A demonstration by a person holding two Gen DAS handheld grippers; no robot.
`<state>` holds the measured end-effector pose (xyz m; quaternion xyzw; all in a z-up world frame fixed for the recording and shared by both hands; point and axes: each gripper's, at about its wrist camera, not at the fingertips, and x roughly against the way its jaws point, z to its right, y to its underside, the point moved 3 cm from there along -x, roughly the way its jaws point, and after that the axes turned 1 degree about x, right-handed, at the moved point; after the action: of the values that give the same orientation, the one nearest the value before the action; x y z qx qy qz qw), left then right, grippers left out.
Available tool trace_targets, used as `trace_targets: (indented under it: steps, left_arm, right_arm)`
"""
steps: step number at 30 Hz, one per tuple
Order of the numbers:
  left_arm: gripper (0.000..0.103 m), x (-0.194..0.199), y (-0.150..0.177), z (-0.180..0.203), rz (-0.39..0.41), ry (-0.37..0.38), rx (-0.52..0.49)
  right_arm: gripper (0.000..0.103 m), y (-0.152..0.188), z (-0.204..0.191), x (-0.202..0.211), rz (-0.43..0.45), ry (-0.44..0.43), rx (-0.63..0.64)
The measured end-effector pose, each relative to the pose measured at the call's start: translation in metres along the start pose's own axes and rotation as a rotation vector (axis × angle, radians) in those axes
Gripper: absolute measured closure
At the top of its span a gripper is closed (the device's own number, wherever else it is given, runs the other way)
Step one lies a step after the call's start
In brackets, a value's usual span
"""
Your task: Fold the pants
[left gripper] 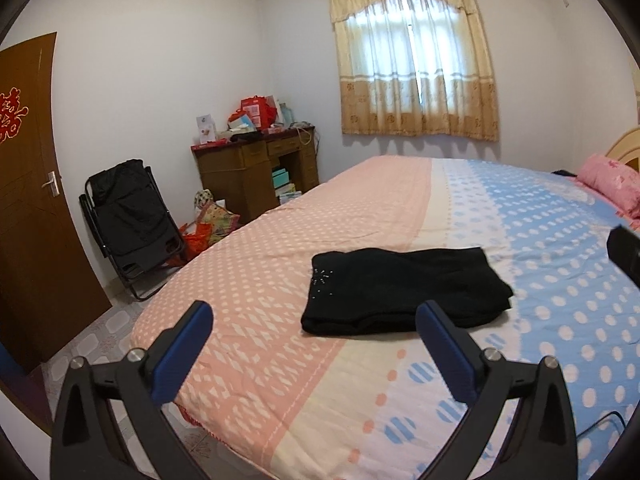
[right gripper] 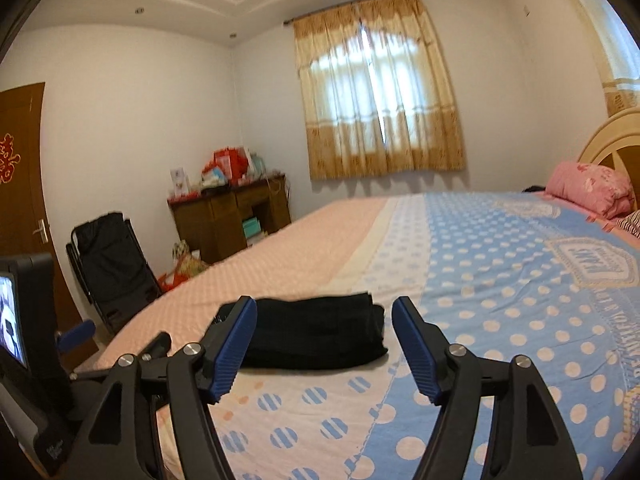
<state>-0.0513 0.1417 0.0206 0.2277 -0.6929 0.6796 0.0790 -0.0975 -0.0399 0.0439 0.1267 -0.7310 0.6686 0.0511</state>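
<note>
The black pants [left gripper: 404, 290] lie folded in a flat rectangle on the bed, with small shiny studs near their left corner. They also show in the right wrist view [right gripper: 320, 334]. My left gripper [left gripper: 314, 320] is open and empty, held above the bed just short of the pants. My right gripper [right gripper: 324, 318] is open and empty, also short of the pants and raised above the cover. The left gripper's body [right gripper: 32, 356] shows at the left edge of the right wrist view.
The bed cover [left gripper: 360, 400] is pink on the left and blue with white dots on the right. A pink pillow [right gripper: 588, 188] lies at the headboard. A black folding chair [left gripper: 128, 220], a cluttered wooden desk [left gripper: 256, 172] and a brown door [left gripper: 28, 200] stand left of the bed.
</note>
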Motion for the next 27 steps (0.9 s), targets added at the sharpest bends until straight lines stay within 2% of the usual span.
trace_targets:
  steps: [15, 27]
  left_arm:
    - [0.000, 0.028, -0.002, 0.000, 0.041, -0.024, 0.014]
    - [0.000, 0.031, -0.002, 0.002, 0.047, -0.017, -0.001]
  right_arm:
    - [0.030, -0.004, 0.009, 0.033, 0.063, 0.041, -0.048]
    - [0.030, -0.003, 0.010, 0.034, 0.055, 0.052, -0.059]
